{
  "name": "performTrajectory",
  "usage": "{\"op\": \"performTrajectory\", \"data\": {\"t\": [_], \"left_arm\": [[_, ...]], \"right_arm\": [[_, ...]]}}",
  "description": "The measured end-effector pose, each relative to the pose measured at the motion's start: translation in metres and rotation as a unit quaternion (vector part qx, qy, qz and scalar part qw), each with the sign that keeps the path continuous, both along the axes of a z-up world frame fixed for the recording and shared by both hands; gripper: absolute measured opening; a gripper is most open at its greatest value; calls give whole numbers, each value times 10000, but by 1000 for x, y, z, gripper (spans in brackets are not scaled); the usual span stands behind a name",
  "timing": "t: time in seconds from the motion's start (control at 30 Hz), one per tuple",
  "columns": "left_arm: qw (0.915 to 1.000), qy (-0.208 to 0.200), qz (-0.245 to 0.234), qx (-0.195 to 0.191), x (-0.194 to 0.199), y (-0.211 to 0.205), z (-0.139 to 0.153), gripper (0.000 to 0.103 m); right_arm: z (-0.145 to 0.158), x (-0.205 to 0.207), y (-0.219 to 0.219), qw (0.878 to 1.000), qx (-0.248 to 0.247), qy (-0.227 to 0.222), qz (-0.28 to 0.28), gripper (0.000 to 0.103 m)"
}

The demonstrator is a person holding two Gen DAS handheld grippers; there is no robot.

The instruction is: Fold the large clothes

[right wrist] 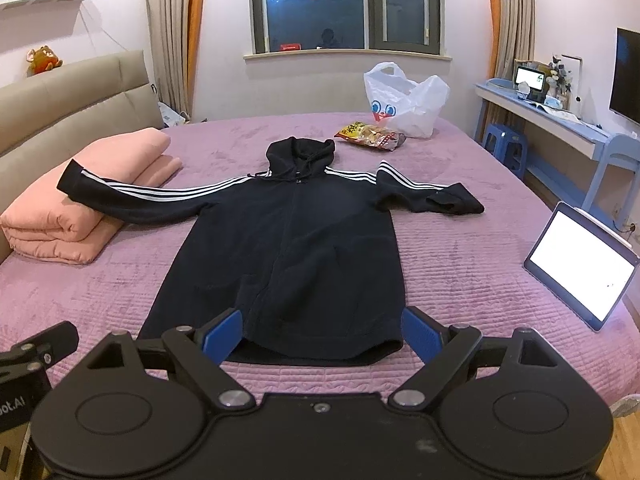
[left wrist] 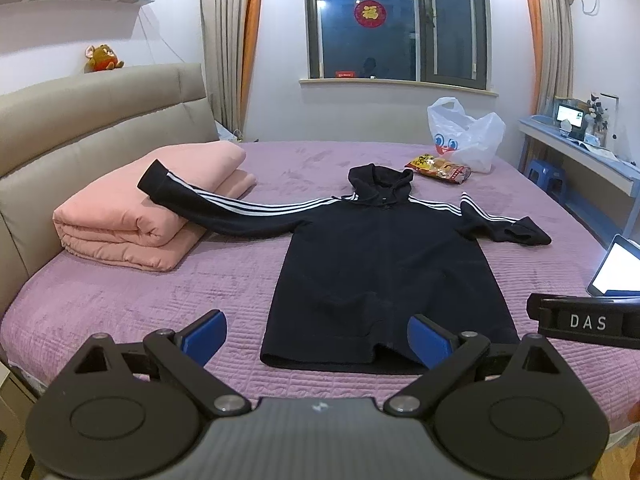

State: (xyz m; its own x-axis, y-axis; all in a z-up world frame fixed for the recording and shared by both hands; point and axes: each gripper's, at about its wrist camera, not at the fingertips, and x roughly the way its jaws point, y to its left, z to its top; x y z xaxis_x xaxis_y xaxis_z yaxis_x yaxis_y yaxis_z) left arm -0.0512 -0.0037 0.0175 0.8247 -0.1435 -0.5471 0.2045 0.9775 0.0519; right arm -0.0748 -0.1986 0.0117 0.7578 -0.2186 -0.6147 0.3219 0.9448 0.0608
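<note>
Black hoodie (right wrist: 288, 240) lies flat on the purple bed (right wrist: 460, 248), one sleeve draped over a folded pink blanket (right wrist: 80, 200). Left tongs (left wrist: 316, 338) and right tongs (right wrist: 320, 334), both wide apart and holding nothing, hover near its hem.

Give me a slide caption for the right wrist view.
Open right gripper hovers near the hem of a black hoodie spread flat on the purple bed.

A matt black cloth hoodie (right wrist: 288, 240) lies on the quilted, plush purple bedspread (right wrist: 460, 272), near a soft pink folded blanket (right wrist: 80, 200), a glossy white plastic bag (right wrist: 412, 100) and a shiny snack packet (right wrist: 370, 136).
</note>
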Motion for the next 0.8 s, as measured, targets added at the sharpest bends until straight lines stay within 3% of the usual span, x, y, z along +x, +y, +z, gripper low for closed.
{"op": "performTrajectory", "data": {"t": [0.17,0.8], "left_arm": [[9994,212,41,-266,4,11,-4,99],[9988,251,40,-423,-2,20,-5,98]], "right_arm": [[-1,-1,5,10000,-48,27,45,102],[0,-7,21,9994,-233,80,262,102]]}}
